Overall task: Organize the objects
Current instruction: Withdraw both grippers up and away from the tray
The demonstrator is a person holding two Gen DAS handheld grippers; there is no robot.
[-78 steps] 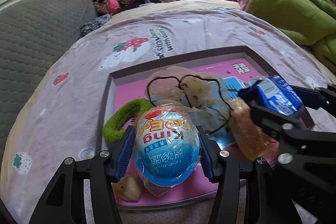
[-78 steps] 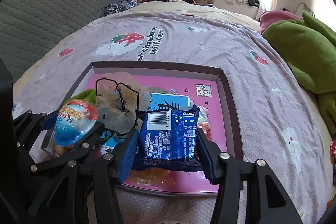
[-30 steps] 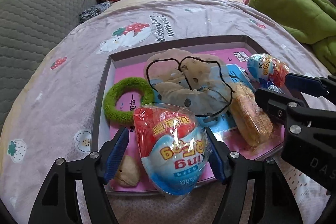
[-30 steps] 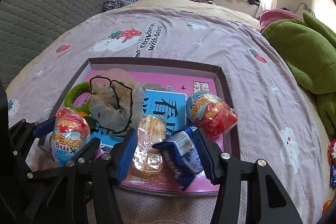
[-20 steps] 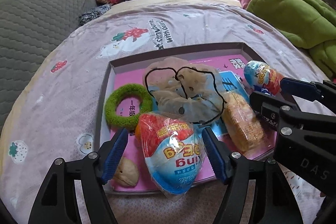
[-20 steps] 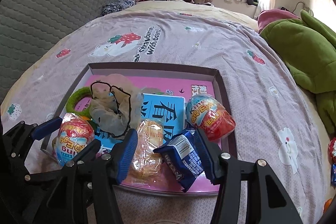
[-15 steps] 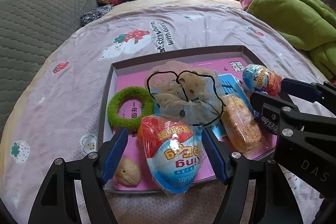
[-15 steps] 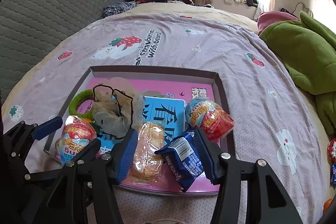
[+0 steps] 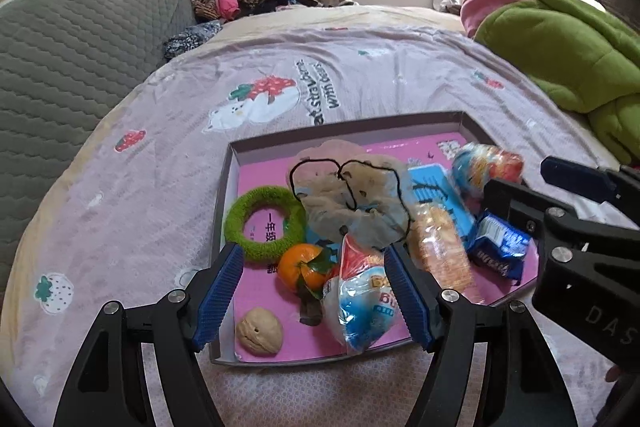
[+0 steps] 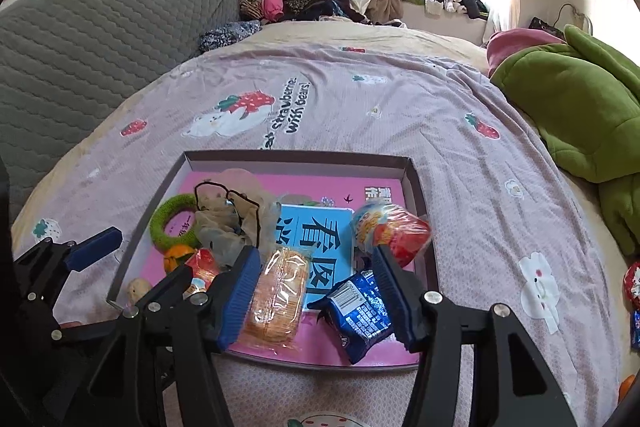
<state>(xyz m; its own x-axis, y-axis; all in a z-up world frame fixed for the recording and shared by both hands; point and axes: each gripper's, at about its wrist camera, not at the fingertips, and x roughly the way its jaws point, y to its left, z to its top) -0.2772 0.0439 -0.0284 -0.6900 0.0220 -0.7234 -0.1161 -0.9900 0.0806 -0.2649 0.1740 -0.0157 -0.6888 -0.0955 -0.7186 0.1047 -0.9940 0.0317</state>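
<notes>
The egg (image 9: 362, 301) is now released into the tray (image 9: 224, 211), near its front edge; the left gripper (image 9: 314, 297) is spread empty; the blue pack (image 10: 356, 311) is dropped there too; the right gripper (image 10: 316, 297) is opening, nothing gripped; both deliveries look done.

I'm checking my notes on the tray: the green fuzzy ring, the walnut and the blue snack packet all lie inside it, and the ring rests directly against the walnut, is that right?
Not quite. The green fuzzy ring, the walnut and the blue snack packet do lie inside the tray, but the ring does not touch the walnut: bare pink tray floor separates them, with the walnut nearer the front rim. The left wrist view shows this.
</notes>
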